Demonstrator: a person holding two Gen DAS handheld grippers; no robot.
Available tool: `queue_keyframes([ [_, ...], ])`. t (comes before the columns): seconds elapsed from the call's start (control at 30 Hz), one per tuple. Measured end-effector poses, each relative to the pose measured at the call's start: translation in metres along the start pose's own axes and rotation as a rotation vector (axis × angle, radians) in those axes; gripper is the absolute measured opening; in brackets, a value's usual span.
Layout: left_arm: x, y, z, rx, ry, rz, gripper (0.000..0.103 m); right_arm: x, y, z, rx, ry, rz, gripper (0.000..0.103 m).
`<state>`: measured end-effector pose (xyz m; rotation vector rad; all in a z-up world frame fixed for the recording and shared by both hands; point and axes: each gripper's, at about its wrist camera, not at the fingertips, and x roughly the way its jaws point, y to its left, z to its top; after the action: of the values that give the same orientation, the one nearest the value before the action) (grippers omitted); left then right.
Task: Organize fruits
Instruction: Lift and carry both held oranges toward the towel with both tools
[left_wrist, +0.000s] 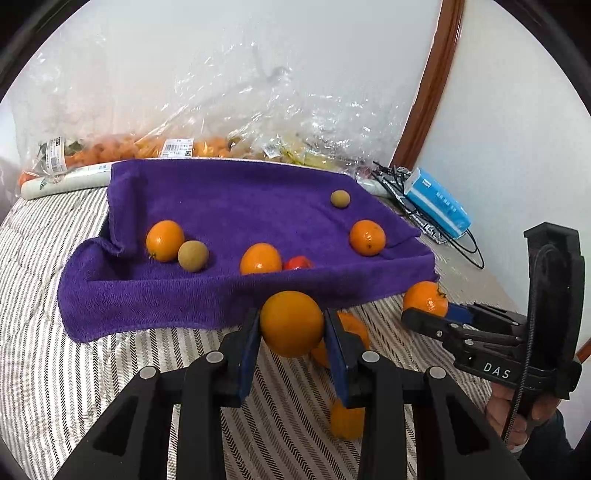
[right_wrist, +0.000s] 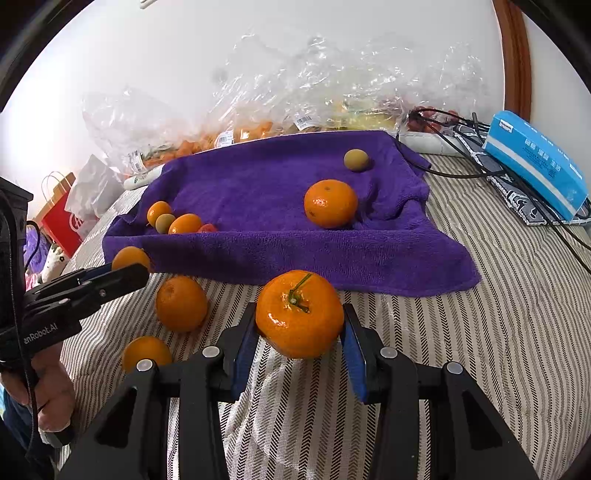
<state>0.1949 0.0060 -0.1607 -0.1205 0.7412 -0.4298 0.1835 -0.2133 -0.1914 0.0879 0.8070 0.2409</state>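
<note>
My left gripper (left_wrist: 291, 328) is shut on a smooth orange (left_wrist: 291, 323), held just above the striped bed in front of the purple towel (left_wrist: 229, 206). My right gripper (right_wrist: 300, 328) is shut on a stemmed mandarin (right_wrist: 300, 314), also in front of the purple towel (right_wrist: 266, 184). On the towel lie three oranges (left_wrist: 165, 240) (left_wrist: 260, 258) (left_wrist: 367, 237), two small greenish-brown fruits (left_wrist: 192, 255) (left_wrist: 340, 198) and a small red fruit (left_wrist: 297, 263). Two loose oranges (right_wrist: 181, 302) (right_wrist: 146, 352) lie on the bed between the grippers.
Clear plastic bags of fruit (left_wrist: 155, 144) lie against the wall behind the towel. A blue tissue pack (right_wrist: 535, 162) and black cables (right_wrist: 480, 155) sit at the right. A red paper bag (right_wrist: 61, 218) stands at the far left. A brown door frame (left_wrist: 432, 81) rises at the right.
</note>
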Motion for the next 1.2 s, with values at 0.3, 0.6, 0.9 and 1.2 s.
queue_keyframes([
  [0.3,-0.006,0.002,0.002,-0.012,-0.027,-0.014,0.032,-0.001,0.001,0.000,0.000,-0.005,0.004,0.043],
  [0.6,-0.010,-0.001,0.002,-0.002,-0.046,-0.029,0.032,-0.002,0.002,0.000,0.002,-0.008,0.007,0.043],
  [0.9,-0.012,-0.002,0.002,0.005,-0.056,-0.029,0.032,-0.004,0.003,0.000,0.004,-0.012,0.009,0.043],
  [1.2,-0.018,-0.002,0.003,0.002,-0.084,-0.043,0.032,-0.005,0.003,0.000,0.009,-0.021,0.017,0.043],
])
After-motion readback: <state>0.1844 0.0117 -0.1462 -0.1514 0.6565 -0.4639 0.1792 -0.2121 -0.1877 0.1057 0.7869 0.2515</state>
